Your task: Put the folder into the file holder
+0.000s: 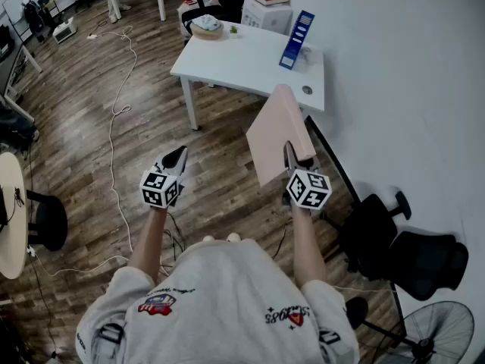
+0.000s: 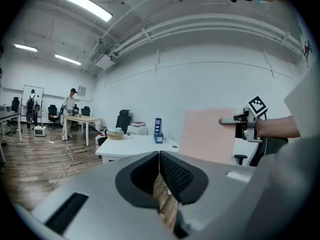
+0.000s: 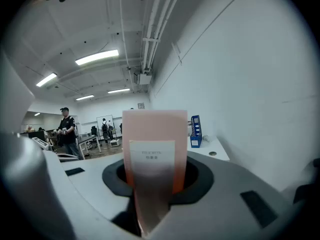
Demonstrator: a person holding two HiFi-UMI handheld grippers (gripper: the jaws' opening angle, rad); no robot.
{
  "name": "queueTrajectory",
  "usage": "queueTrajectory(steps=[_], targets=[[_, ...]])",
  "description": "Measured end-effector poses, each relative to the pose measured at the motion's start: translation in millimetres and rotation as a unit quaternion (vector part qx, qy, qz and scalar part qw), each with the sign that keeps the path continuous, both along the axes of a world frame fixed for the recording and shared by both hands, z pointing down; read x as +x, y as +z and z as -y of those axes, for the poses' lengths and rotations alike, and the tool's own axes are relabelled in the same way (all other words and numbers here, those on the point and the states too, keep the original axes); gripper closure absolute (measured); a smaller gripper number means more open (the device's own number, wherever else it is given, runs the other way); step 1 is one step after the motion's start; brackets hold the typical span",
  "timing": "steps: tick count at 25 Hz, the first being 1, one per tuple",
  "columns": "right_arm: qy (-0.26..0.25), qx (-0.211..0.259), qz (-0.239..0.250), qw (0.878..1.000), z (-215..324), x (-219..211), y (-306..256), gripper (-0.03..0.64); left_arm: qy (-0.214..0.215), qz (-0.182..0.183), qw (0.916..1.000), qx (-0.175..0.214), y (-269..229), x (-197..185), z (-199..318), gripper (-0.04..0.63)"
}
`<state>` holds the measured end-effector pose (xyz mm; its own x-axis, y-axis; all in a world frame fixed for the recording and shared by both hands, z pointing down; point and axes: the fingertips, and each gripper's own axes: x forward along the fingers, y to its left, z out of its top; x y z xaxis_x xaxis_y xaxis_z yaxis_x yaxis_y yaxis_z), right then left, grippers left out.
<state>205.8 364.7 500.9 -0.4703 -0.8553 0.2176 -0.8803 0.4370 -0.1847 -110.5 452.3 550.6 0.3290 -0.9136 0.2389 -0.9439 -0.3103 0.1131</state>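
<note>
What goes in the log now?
right gripper: shut on folder | left gripper: shut, empty | file holder: on table

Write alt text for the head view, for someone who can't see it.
The right gripper holds a pink folder up in the air, and the left gripper beside it is empty. Ahead, a white table bears a blue file holder.

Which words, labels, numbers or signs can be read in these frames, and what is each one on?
No text here is clear enough to quote.
On the pink folder, a white label: two short lines of print, too blurred to read.
On the blue file holder: white tags, too small to read.
On the shirt: two printed logos with lettering, too small to read.
</note>
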Motion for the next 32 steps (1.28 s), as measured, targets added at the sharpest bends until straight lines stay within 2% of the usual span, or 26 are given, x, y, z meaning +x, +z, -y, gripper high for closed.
queueTrajectory(steps=[6, 21, 26, 32], targets=[[-0.009, -0.012, 0.038, 0.999, 3, 24, 0, 0.468, 0.007, 0.003, 0.9999, 0.007, -11, 29, 12, 0.588], [-0.037, -0.043, 0.061, 0.997, 13, 64, 25, 0.469, 0.002, 0.018, 0.9998, -0.013, 3, 86, 17, 0.588], [-0.044, -0.057, 0.072, 0.995, 18, 69, 38, 0.469, -0.005, 0.019, 0.9995, -0.023, 12, 94, 17, 0.588], [-0.043, -0.063, 0.075, 0.994, 45, 68, 44, 0.469, -0.013, 0.014, 0.9995, -0.027, 19, 89, 41, 0.588]])
